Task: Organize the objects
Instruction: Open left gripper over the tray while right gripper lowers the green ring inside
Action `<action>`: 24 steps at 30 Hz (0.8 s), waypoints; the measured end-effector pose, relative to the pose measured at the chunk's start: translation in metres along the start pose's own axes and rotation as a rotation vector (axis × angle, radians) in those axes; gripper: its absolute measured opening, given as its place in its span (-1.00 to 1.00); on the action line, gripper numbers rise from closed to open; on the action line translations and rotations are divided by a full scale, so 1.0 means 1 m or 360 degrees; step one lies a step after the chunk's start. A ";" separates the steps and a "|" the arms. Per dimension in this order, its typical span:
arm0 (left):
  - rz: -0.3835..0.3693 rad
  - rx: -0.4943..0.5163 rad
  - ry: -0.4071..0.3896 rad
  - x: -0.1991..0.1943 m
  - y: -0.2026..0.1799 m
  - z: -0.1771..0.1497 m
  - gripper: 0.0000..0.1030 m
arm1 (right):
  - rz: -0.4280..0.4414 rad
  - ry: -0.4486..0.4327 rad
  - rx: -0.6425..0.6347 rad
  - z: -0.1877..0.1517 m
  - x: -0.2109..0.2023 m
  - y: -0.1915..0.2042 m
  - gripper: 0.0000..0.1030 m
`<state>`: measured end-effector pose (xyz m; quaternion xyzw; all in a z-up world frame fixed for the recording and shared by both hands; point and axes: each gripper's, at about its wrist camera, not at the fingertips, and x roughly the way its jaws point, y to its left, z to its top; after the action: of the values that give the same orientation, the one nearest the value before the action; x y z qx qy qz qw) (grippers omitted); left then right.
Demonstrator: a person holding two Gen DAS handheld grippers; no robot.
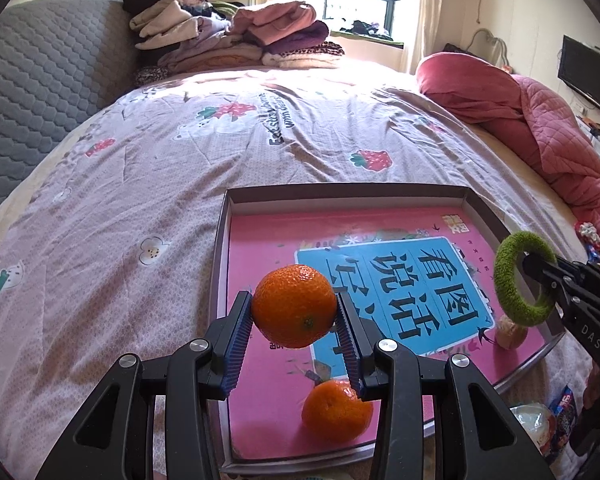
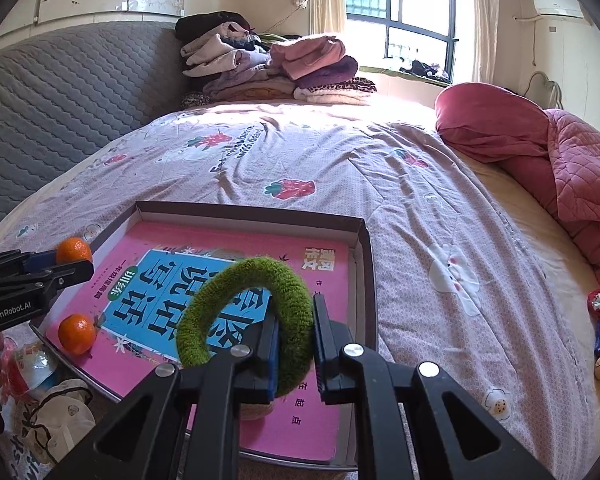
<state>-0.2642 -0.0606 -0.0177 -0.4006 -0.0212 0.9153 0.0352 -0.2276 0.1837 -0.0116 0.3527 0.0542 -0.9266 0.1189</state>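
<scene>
Both loads hang right over the shallow box (image 1: 474, 200): the left gripper (image 1: 294, 312) clamps a mandarin (image 1: 294, 306) above its near-left corner, the right gripper (image 2: 294, 344) pinches a green hair tie (image 2: 246, 312) upright above the near-right.

Sunlit window (image 1: 356, 4), bed (image 1: 140, 184), grey headboard (image 1: 40, 80).

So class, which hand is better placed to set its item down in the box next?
Probably left: its tongs hold a tangerine over the box, above another tangerine.
</scene>
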 end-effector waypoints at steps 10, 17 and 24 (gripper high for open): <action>-0.0060 0.0016 0.0139 0.022 -0.006 -0.006 -0.17 | -0.0019 0.0103 -0.0025 -0.002 0.018 0.003 -0.71; -0.0048 0.0038 0.0255 0.031 -0.007 -0.011 -0.16 | -0.0021 0.0159 -0.0014 -0.005 0.022 0.002 -0.71; -0.0044 0.0038 0.0264 0.032 -0.007 -0.010 -0.16 | -0.0032 0.0187 0.0046 -0.004 0.023 -0.006 -0.61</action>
<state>-0.2777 -0.0505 -0.0472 -0.4742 -0.0128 0.8787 0.0543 -0.2432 0.1861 -0.0292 0.4076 0.0513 -0.9061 0.1010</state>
